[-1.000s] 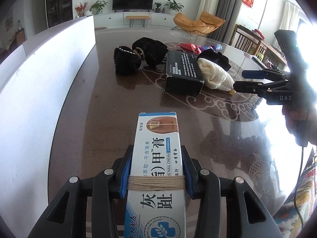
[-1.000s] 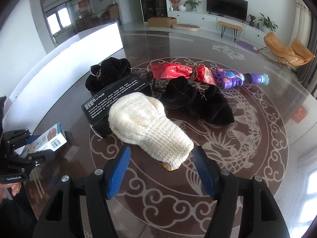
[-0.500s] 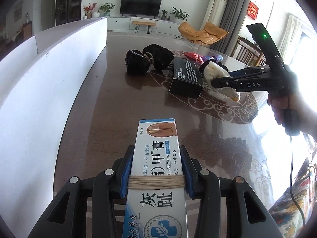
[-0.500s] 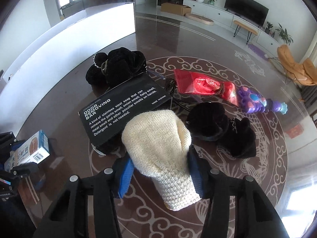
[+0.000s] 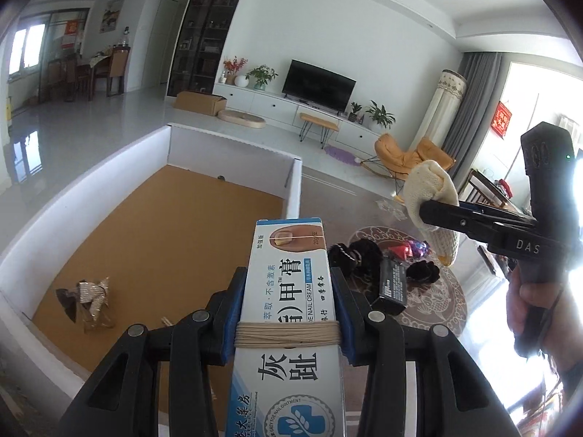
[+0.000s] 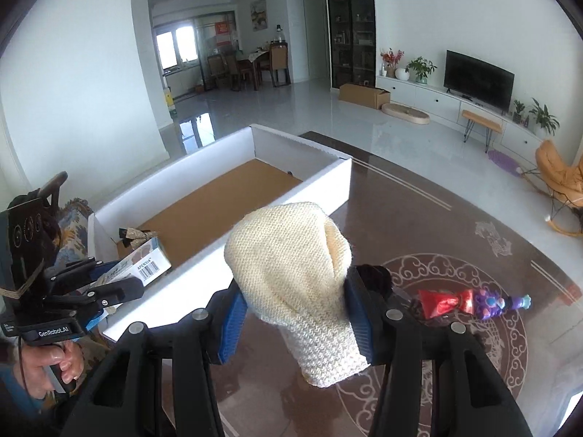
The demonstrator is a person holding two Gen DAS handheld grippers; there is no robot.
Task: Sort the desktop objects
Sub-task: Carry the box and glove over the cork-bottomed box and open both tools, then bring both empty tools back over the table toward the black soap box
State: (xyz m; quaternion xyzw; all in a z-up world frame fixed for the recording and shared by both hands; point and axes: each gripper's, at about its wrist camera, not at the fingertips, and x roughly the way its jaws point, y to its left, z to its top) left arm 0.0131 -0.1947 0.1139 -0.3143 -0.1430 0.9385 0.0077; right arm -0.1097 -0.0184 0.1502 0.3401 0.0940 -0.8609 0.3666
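Between the right tool's pads, the knitted mitt sits clamped.

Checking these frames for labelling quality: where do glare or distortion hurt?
Left wrist view: window glare whitens the right edge behind the right gripper; nail cream box print stays sharp.
Right wrist view: fisheye bends the white box walls; knitted mitt sharp.

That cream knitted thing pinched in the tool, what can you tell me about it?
The cream knitted mitt looks like soft, chunky-stitched wool or cotton, with a rounded closed end and a ribbed cuff. It is held off the table, rounded end up, cuff hanging below the pads. The right tool has just closed on its middle; the blue pads squeeze it from both sides. Nothing else touches it.
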